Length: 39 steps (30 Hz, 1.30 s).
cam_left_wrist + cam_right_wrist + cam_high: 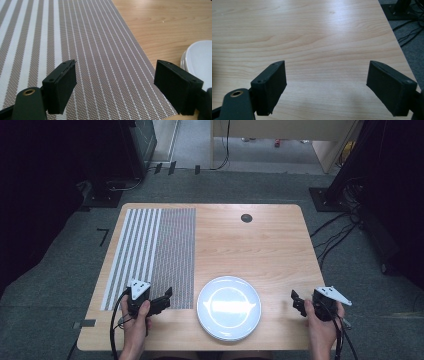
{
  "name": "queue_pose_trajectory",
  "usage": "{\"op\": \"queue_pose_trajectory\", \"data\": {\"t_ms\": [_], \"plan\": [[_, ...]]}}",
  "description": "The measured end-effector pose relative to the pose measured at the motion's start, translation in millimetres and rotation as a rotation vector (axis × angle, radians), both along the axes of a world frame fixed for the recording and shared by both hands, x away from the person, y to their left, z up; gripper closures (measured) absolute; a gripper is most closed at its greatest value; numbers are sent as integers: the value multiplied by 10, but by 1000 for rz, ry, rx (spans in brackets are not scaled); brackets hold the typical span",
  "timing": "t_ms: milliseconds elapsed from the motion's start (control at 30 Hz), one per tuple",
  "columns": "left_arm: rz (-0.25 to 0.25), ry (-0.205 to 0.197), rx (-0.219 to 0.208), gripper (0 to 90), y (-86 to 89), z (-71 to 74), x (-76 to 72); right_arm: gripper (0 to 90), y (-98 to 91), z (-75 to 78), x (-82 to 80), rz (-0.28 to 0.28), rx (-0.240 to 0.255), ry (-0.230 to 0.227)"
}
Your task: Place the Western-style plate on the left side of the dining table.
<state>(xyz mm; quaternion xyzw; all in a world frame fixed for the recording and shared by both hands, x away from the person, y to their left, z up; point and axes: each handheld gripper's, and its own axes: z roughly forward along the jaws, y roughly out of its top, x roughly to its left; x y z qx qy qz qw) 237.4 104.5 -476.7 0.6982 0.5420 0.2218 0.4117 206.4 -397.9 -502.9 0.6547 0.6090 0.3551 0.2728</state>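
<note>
A wooden surface (250, 245) holds a striped placemat (155, 250) on its left half and a white plate (229, 307) at the near edge. The left gripper (115, 85) hovers over the mat, the right gripper (327, 85) over bare wood; both jaws wide apart, holding nothing.

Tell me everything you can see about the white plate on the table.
The white plate is round, glossy and looks ceramic, with a raised rim and a shallow well catching glare. It lies flat and empty near the table's front edge, just right of the striped placemat. It may be stacked on another plate. Nothing else touches it.
</note>
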Motion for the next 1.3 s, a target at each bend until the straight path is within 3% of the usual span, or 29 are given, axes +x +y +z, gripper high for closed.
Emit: {"op": "queue_pose_trajectory", "data": {"t_ms": [233, 367, 433, 500, 667, 800, 867, 900, 967, 1033, 1200, 1300], "plan": [[-57, 21, -1, 185, -152, -17, -31, 174, 121, 69, -5, 36, 33, -23], [-74, 29, 17, 184, -240, -39, -42, 144, 195, 99, 0, 66, 146, -38], [-83, 34, 20, 184, -271, -49, -45, 144, 255, 117, 3, 66, 144, -37], [-99, 32, -8, 184, -299, -53, -56, 143, 329, 138, 11, 71, 147, -50], [-108, 34, 0, 186, -353, -56, -71, 157, 438, 157, 28, 50, 120, -32], [-125, 39, 4, 187, -415, -67, -88, 240, 546, 162, 38, 65, 105, -30], [-131, 41, 9, 198, -445, -71, -102, 311, 607, 161, 27, 88, 98, -43], [-136, 48, -1, 216, -471, -73, -113, 401, 650, 143, 22, 114, 110, -43], [-145, 58, -21, 235, -488, -72, -121, 449, 674, 109, 23, 142, 155, -38], [-144, 58, -27, 246, -500, -71, -130, 467, 686, 96, 21, 146, 161, -35], [-151, 66, -57, 304, -532, -72, -146, 558, 802, 53, 13, 217, 155, -19], [-155, 60, -55, 445, -547, -73, -163, 587, 867, 24, 13, 223, 179, 19]]}}
